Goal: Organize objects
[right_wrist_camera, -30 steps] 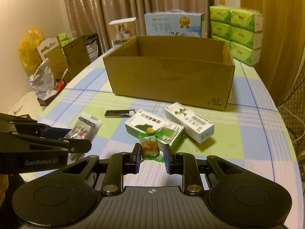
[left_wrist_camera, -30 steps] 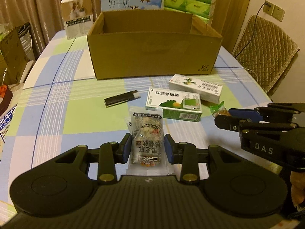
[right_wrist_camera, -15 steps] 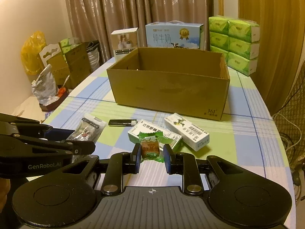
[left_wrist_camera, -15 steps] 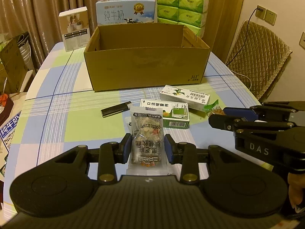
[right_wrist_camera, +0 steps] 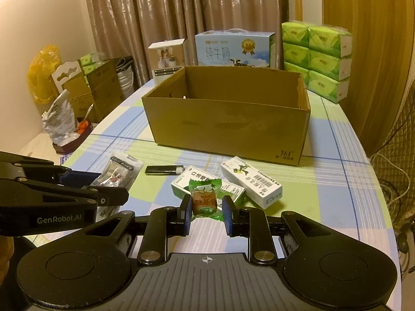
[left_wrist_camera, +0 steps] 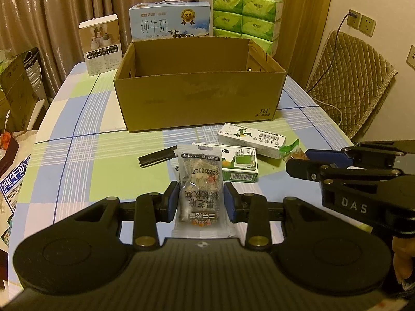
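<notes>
My left gripper (left_wrist_camera: pixel 201 199) is shut on a clear snack packet (left_wrist_camera: pixel 200 178) and holds it above the table; the packet also shows in the right wrist view (right_wrist_camera: pixel 118 172). My right gripper (right_wrist_camera: pixel 206 208) is shut on a small green-wrapped candy (right_wrist_camera: pixel 205 200), also lifted; the candy shows in the left wrist view (left_wrist_camera: pixel 291 151). An open cardboard box (left_wrist_camera: pixel 199 83) stands ahead at the table's middle, also in the right wrist view (right_wrist_camera: pixel 228 111). On the table lie a green-white carton (right_wrist_camera: pixel 207 185), a white carton (right_wrist_camera: pixel 251 181) and a black lighter (right_wrist_camera: pixel 164 169).
A milk carton case (left_wrist_camera: pixel 170 23), a small white box (left_wrist_camera: pixel 101 44) and stacked green tissue packs (left_wrist_camera: pixel 246 18) stand behind the cardboard box. A padded chair (left_wrist_camera: pixel 350 77) is to the right. Boxes and bags (right_wrist_camera: pixel 64 98) sit on the floor to the left.
Both grippers have risen and drawn back with their items, so the table and box look farther and lower. Grips are unchanged.
</notes>
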The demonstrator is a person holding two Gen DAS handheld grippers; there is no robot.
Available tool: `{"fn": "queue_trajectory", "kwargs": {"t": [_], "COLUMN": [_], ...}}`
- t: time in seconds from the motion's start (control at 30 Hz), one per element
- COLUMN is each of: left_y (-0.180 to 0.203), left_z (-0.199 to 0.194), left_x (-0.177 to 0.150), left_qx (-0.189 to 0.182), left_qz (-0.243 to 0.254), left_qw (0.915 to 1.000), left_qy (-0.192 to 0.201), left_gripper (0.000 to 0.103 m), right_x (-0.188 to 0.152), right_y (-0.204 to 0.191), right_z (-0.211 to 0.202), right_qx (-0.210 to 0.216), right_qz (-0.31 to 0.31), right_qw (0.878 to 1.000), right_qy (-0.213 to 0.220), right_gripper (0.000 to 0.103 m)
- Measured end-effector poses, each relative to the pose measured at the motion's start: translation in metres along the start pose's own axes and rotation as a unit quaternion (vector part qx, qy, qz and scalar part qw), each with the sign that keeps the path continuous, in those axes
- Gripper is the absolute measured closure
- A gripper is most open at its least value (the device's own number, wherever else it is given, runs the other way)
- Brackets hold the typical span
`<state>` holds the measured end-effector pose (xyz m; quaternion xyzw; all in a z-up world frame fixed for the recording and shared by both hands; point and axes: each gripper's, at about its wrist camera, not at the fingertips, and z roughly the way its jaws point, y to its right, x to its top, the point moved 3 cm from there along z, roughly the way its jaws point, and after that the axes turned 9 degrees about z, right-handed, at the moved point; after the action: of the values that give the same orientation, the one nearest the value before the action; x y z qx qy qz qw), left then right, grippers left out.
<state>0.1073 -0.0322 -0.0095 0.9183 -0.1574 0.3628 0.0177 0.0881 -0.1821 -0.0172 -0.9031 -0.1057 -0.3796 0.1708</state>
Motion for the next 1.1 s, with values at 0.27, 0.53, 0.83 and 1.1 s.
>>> {"fn": "queue_trajectory", "kwargs": {"t": [0.27, 0.53, 0.83, 1.1], "left_y": [-0.008, -0.034, -0.065, -0.094], "left_z": [0.012, 0.037, 0.064, 0.117], "left_x": [0.019, 0.073, 0.155, 0.192], "left_qx": [-0.01, -0.015, -0.017, -0.016], "left_qz": [0.001, 0.003, 0.005, -0.011], "left_qw": [0.9999, 0.9997, 0.9992, 0.9998], "left_qy": [0.003, 0.018, 0.035, 0.009], "left_gripper": [0.072, 0.072, 0.072, 0.072], "right_x": [0.032, 0.101, 0.188, 0.215], "right_y": [0.013, 0.029, 0.045, 0.061], "right_z": [0.014, 0.041, 0.083, 0.131], "right_qx": [0.001, 0.003, 0.014, 0.009], "right_qz": [0.008, 0.012, 0.034, 0.057], "right_qw": [1.0, 1.0, 0.999, 0.998], "right_qy": [0.006, 0.016, 0.016, -0.006], "right_gripper": [0.081, 0.081, 0.081, 0.081]}}
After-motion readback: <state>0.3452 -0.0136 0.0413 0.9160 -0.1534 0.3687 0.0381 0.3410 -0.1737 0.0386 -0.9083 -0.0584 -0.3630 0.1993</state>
